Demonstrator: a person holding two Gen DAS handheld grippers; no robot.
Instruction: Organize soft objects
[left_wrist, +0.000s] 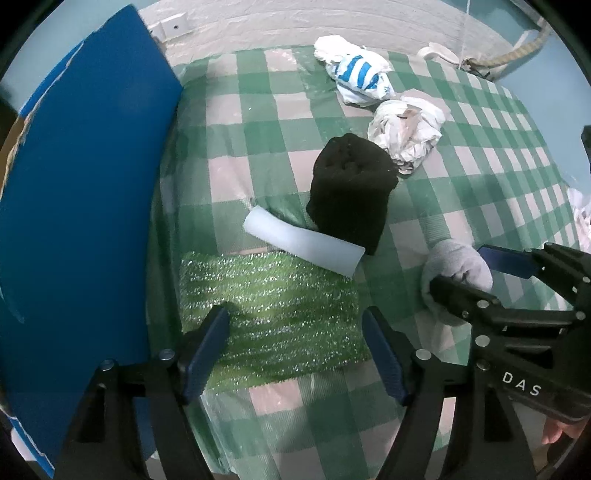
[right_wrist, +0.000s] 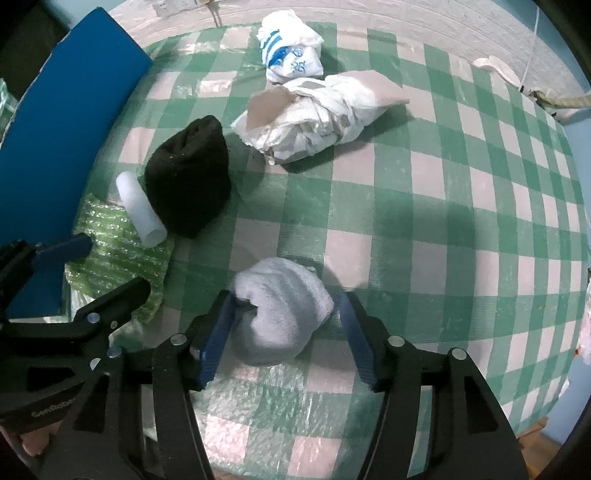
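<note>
Your right hand-held gripper (right_wrist: 286, 332) straddles the grey sock (right_wrist: 282, 312), its jaws spread to either side of the bundle and not yet squeezing; the left pad looks to touch it, the right stands just off. Your left hand-held gripper (left_wrist: 295, 350) hangs spread over the green sponge (left_wrist: 271, 314), gripping nothing. So you appear to be at the pick-up of the grey sock. Next, close evenly on its middle, since it will likely squash and slip, then lift clear. Beyond lie the white tube (right_wrist: 140, 208) touching the black sock (right_wrist: 188, 177), then 2 crumpled white bags (right_wrist: 317, 118) on the checked surface (right_wrist: 443, 221), and the blue board (right_wrist: 62, 136) at the left.
</note>
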